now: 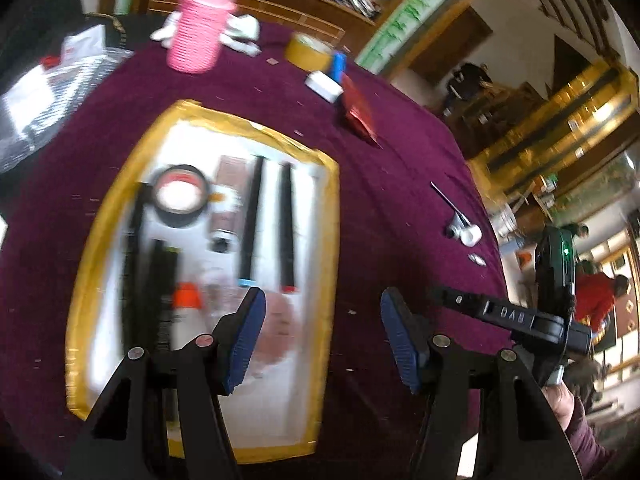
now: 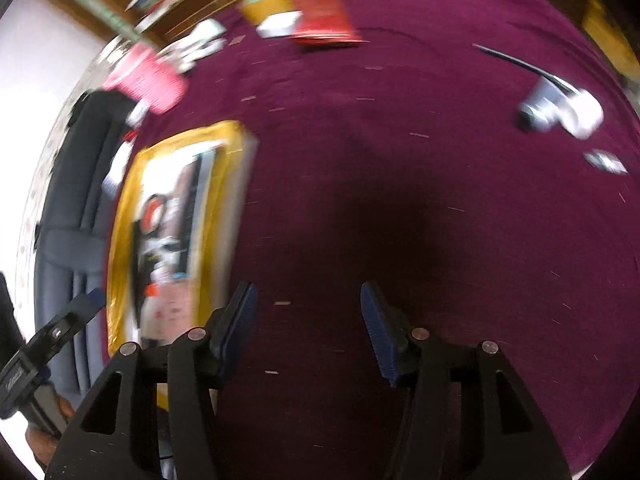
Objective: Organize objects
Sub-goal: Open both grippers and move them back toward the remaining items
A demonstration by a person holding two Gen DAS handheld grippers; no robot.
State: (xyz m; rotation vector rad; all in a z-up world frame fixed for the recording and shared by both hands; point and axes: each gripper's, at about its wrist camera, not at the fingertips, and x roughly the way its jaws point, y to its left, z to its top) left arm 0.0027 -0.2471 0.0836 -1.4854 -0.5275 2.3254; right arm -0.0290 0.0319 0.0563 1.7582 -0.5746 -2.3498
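both your grippers empty, jaws apart. left gripper (image 1: 322, 336) hangs over the yellow-rimmed tray (image 1: 326, 216) of pens. right gripper (image 2: 306, 328) is nearer the loose white tool (image 2: 560, 108), ahead-right on the cloth (image 2: 400, 160), handle slanting up-left.

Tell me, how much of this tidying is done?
Partly done, it seems. The yellow-rimmed tray already holds a tape roll, two dark pens and other blurred items. Nothing is in hand: the left gripper and right gripper stand open and empty. Left on the purple cloth: the small white item, red packet and pink cup.
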